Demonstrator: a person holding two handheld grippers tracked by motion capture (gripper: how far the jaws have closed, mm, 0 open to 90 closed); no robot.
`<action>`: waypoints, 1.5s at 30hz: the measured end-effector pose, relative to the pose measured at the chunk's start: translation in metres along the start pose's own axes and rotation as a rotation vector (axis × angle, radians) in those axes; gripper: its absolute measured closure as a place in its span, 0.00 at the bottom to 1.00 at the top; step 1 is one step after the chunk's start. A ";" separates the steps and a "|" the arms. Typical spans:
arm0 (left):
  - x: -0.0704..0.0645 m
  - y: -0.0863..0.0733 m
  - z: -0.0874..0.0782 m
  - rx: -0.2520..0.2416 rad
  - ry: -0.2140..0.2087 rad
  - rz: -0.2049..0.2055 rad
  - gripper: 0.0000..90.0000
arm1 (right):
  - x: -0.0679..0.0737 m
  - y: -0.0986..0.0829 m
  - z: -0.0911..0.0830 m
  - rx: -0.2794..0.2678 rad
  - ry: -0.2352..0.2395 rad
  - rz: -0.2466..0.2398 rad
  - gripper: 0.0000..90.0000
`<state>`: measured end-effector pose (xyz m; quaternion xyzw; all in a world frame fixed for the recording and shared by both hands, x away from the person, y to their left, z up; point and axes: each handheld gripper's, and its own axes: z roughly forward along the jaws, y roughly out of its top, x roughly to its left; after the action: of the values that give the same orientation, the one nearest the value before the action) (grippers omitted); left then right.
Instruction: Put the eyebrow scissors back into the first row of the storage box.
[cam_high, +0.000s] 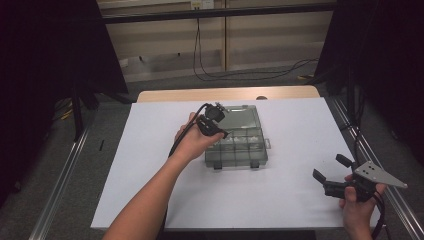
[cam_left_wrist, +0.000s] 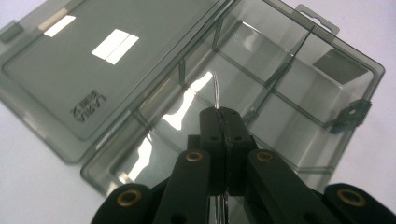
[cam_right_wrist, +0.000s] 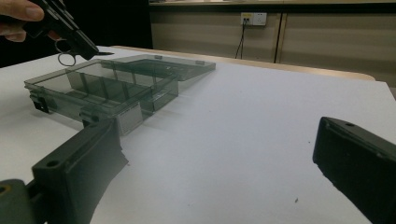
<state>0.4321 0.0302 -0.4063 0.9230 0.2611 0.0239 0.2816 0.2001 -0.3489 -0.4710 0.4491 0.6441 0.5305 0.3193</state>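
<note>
Organizer box sits at table centre, lid laid flat toward far edge so compartments stay reachable. Your left gripper hangs over box, jaws pressed shut on thin clear piece, probably for dropping in. Right gripper waits near right front corner, jaws wide apart, holding nothing.

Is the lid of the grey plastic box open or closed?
Open. The lid lies flat on the table behind the compartment box, whose dividers are uncovered.
</note>
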 end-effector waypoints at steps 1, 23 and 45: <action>0.000 0.001 0.002 -0.003 -0.002 0.002 0.99 | 0.000 0.000 0.000 0.002 0.001 0.005 0.01; -0.001 0.004 0.023 -0.076 0.109 0.154 0.76 | -0.001 0.000 0.000 0.004 -0.002 0.018 0.01; 0.012 -0.050 -0.026 -0.286 0.179 -0.079 0.02 | -0.001 0.000 0.001 0.011 0.002 0.006 0.01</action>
<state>0.4139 0.0847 -0.4120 0.8567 0.3153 0.1320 0.3864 0.2010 -0.3492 -0.4712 0.4521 0.6460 0.5285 0.3147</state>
